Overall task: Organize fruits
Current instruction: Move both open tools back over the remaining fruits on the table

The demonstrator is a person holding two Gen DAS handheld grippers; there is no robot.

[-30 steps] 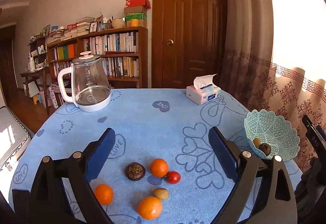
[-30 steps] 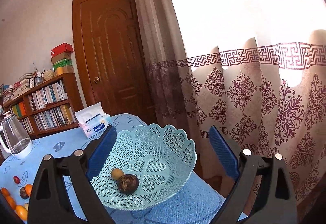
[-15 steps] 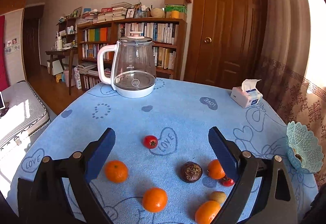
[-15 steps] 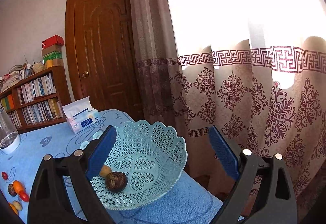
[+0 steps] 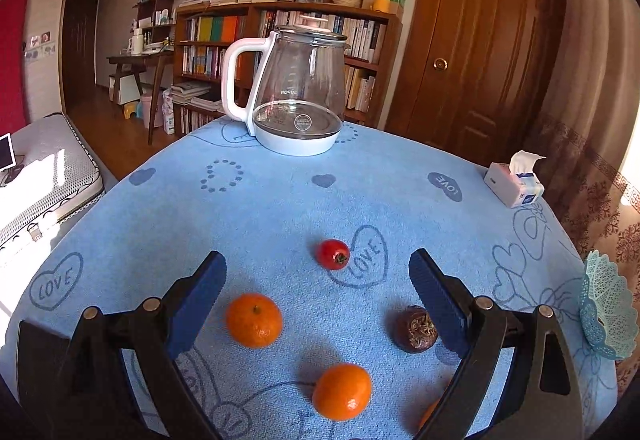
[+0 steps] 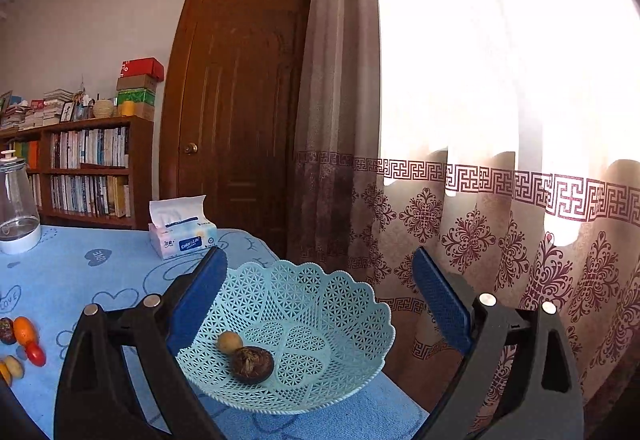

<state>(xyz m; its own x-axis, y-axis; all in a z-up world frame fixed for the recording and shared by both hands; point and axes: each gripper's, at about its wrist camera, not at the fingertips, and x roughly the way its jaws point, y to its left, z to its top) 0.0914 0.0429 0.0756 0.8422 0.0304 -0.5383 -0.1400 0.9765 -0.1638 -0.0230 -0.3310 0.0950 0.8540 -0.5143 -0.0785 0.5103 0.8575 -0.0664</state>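
My left gripper (image 5: pixel 318 276) is open and empty above loose fruit on the blue tablecloth: a red tomato (image 5: pixel 332 254), an orange (image 5: pixel 253 319) by the left finger, a second orange (image 5: pixel 342 391) nearer, and a dark wrinkled fruit (image 5: pixel 415 328) by the right finger. Another orange (image 5: pixel 429 412) peeks from behind that finger. My right gripper (image 6: pixel 320 280) is open and empty over the pale green lattice basket (image 6: pixel 340 304), which holds a small yellow fruit (image 6: pixel 229 342) and a dark fruit (image 6: pixel 252 364). The basket also shows in the left wrist view (image 5: pixel 608 312).
A glass kettle (image 5: pixel 298 91) stands at the far side of the table. A tissue pack (image 5: pixel 514 183) lies at the right edge, also in the right wrist view (image 6: pixel 182 234). Curtains (image 6: pixel 500 220) hang just beyond the basket. More fruit (image 6: pixel 24 340) lies left.
My left gripper has swung left and forward: the basket slid to the right edge and a different group of fruit came between the fingers. My right gripper drifted slightly; the basket stays under it.
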